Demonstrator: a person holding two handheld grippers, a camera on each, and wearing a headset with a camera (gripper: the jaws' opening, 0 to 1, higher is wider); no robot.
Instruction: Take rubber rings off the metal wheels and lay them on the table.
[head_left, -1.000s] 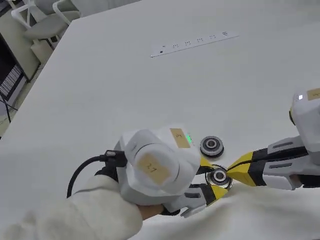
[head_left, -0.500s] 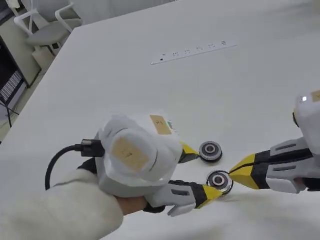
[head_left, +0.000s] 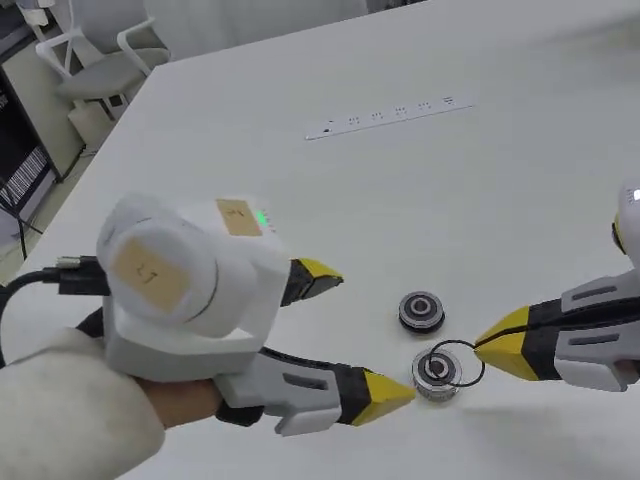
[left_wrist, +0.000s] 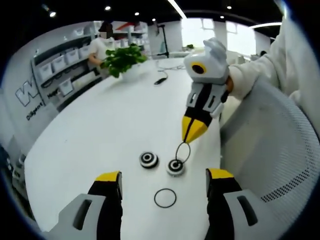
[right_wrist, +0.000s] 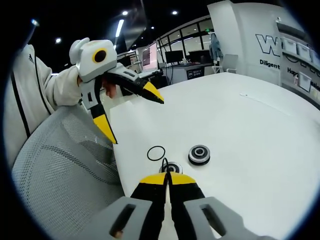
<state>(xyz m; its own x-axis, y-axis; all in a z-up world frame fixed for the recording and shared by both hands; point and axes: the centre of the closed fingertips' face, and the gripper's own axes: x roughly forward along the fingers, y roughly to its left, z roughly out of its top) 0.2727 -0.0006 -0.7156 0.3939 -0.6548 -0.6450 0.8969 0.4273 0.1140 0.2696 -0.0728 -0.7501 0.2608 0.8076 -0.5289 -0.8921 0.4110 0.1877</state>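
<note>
White bench (head_left: 420, 200), left tool (head_left: 370, 335) hanging wide open short of the wheels and gripping nothing. The right tool (head_left: 486, 347) is the nearer one, jaws pressed together on the rubber ring (head_left: 468, 345). That ring runs from its tip back to the near wheel (head_left: 436, 372), half peeled, so I reckon the pull goes away from the wheel. The far wheel (head_left: 421, 310) sits just beyond, and a loose ring (left_wrist: 165, 189) lies flat nearby.

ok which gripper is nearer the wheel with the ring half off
Right. The right gripper, jaws shut, is just beside the wheel, pinching its rubber ring; the left gripper is open, farther off on the wheel's other side.
</note>
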